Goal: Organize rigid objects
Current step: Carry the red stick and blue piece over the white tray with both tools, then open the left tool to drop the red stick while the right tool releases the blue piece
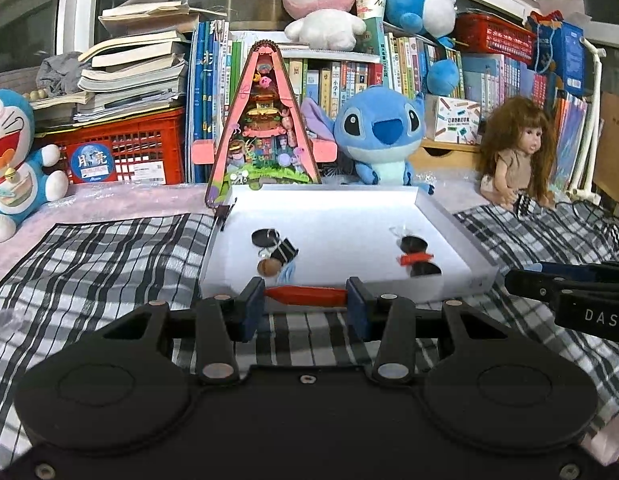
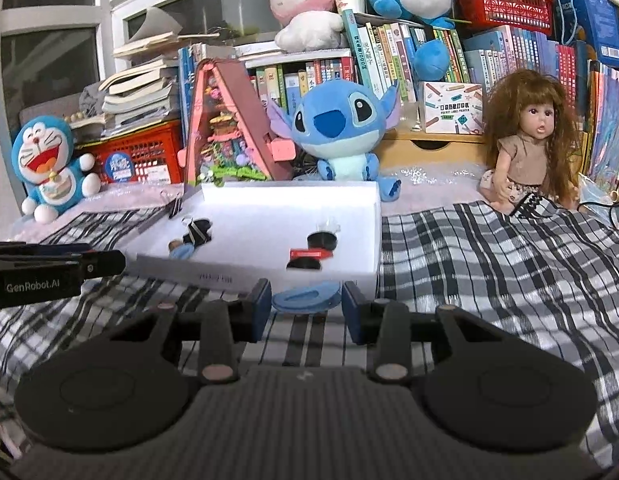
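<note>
The slim red plastic piece (image 1: 306, 295) sits crosswise between the blue pads of the left gripper (image 1: 305, 304), clamped at both its ends, just near of the white shallow cardboard tray (image 1: 449, 216). The flat blue oval plastic piece (image 2: 305, 300) is pinched the same way in the right gripper (image 2: 305, 305), its jaws closed on the oval's 2 edges, also just short of the tray's near wall. Inside the tray lie 2 clusters: on the left a black round piece with a brown ball (image 1: 269, 267), on the right a black spool shape with a red bar (image 1: 415, 258) across it. The tray rests on a black-and-white checked cloth (image 1: 109, 264), with a blue Stitch plush (image 1: 379, 132) and a long-haired doll (image 1: 517, 152) beyond it. The risk, as I judge it, is in the grips: each piece is held only by its narrow ends, so a tilt or a knock against the tray's near wall could make it pivot or slip out onto the soft cloth. With both grippers side by side, they could also bump on the way in, or a released piece could land on the clusters and scatter them. Readable writing: "DAS" on the right gripper's side in the left view, "GenRobot.AI" on the left gripper in the right view.
</note>
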`<action>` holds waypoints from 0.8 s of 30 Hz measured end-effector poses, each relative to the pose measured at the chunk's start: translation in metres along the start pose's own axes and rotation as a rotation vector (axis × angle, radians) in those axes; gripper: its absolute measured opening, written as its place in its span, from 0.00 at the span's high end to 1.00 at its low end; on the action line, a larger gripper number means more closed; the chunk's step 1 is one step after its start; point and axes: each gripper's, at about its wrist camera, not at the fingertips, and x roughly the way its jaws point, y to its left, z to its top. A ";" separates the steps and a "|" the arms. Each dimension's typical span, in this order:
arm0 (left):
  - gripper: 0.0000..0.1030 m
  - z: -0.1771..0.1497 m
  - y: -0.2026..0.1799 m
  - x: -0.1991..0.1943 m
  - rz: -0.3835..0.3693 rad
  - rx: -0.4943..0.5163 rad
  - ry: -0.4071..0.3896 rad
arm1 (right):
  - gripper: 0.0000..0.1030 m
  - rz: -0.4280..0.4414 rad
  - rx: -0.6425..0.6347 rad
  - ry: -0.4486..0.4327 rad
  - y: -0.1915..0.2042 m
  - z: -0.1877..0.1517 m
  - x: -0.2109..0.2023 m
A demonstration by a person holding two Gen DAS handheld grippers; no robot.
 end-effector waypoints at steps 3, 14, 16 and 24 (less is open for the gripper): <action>0.59 0.011 0.001 0.013 0.002 -0.011 0.010 | 0.58 -0.001 0.012 0.003 -0.003 0.012 0.008; 0.59 0.039 0.010 0.060 -0.017 -0.074 0.061 | 0.58 0.011 0.070 0.044 -0.016 0.046 0.045; 0.59 0.045 0.012 0.069 -0.021 -0.083 0.076 | 0.58 0.017 0.090 0.062 -0.019 0.052 0.054; 0.59 0.061 0.019 0.101 -0.035 -0.111 0.114 | 0.58 0.019 0.133 0.106 -0.026 0.076 0.084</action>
